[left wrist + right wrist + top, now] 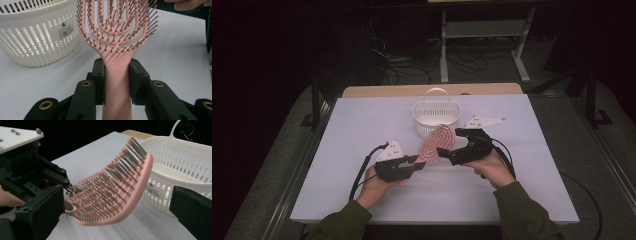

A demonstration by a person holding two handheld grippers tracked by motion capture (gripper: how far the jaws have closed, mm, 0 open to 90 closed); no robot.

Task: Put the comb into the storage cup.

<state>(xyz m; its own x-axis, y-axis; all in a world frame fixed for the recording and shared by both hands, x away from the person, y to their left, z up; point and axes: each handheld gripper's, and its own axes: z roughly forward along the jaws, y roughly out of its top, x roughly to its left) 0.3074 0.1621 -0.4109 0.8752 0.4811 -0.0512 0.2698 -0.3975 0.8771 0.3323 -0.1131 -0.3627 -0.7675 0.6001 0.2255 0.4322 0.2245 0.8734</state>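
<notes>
Standing at the near edge of the bench (362, 200): two forearms in dark green sleeves (532, 220) come in from the person's side, each hand working a hand-held gripper.

Left hand-held gripper (416, 161): jaws clamped on the handle of a pink hairbrush (437, 142). In the left gripper view both black pads press the handle from either side, just below where it fans out into the head (117, 27). Brush is lifted off the bench, head angled up and away from the person.

Right hand-held gripper (447, 151): jaws spread wide apart, one on each side of the brush head. In the right gripper view the bristled face (110, 192) turns toward the near jaw, the smooth pink back toward the far one. Gap plain on the far side; bristle tips sit very near the other pad, contact cannot be told. No grip.

Farther off: white slatted basket (436, 117), handle upright, standing on the bench just beyond the brush head. Label on its wall (65, 28).
</notes>
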